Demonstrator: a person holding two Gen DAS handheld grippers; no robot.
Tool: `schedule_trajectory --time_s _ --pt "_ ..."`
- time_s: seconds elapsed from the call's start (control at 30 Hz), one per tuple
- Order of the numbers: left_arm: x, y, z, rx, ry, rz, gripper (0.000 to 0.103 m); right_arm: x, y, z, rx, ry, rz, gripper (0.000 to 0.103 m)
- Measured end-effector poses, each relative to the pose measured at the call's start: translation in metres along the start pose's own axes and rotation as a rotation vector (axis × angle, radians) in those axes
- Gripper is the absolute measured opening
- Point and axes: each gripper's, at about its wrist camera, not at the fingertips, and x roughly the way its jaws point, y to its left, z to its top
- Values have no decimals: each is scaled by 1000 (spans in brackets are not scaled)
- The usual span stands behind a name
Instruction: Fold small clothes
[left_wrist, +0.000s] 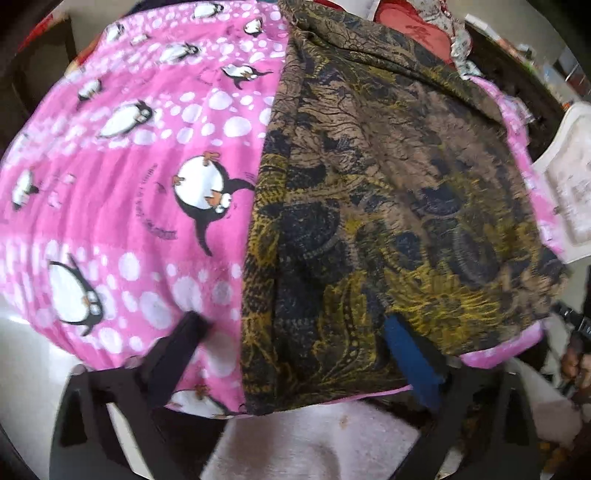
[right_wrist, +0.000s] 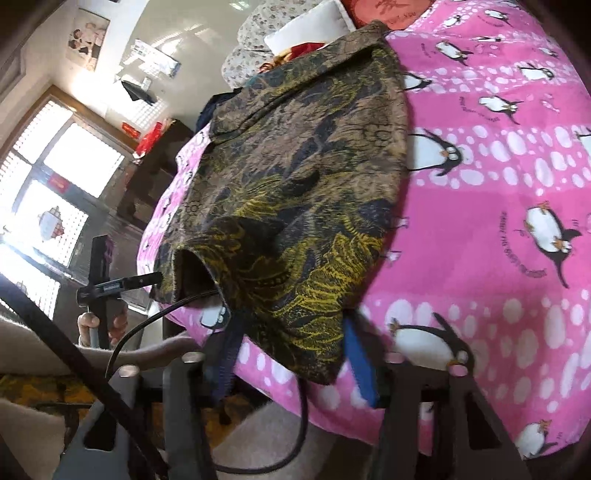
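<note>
The brown patterned garment (left_wrist: 388, 192) lay flat on the pink penguin blanket (left_wrist: 129, 184), just ahead of both grippers. The left gripper (left_wrist: 295, 332) stood apart astride its near edge, pinching nothing. The right gripper (right_wrist: 291, 332) had its fingers (right_wrist: 356, 354) clamped on the garment's near corner.

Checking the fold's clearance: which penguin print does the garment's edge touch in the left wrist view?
The big round-bellied penguin at mid-blanket; its flipper meets the brown patterned garment. The others sit clear.

Your left tongs (left_wrist: 295, 325) point steeply down, jaws wide apart. Your right tongs (right_wrist: 291, 328) angle down, jaws narrower, straddling cloth.
</note>
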Motion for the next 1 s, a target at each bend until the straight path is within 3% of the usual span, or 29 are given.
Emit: schedule_trajectory --time_s 0.03,0.07,0.1,0.13,0.17,0.3,0.37,0.53,0.77,0.9,1.0 --pt "-1 -3 -1 21 -3 38 76 0 0 0 -4 -7 -8 23" --pt "-4 -3 -2 31 -9 45 58 0 -3 2 7 -19 6 11" --pt "-8 -1 -3 28 -13 35 26 -2 -7 4 35 -33 41 9" --pt "-12 1 -3 21 -7 -4 8 -5 -11 6 57 -45 71 8" --pt "-15 2 -2 16 1 -50 6 -8 -11 10 65 -62 97 8" --pt "-16 0 2 35 5 -59 5 -21 1 21 8 -105 110 7" --pt "-28 5 10 6 -4 -151 5 -31 6 30 -7 -141 122 6" --pt "-78 12 42 11 -135 -265 5 -62 6 62 -14 -283 171 6" --pt "-99 9 126 43 -261 -294 5 -70 12 143 -57 -415 177 1" --pt "-92 7 180 31 -284 -289 5 -64 14 188 -76 -383 151 2" --pt "-90 -5 193 84 -288 -287 5 -57 18 184 -79 -304 90 3"
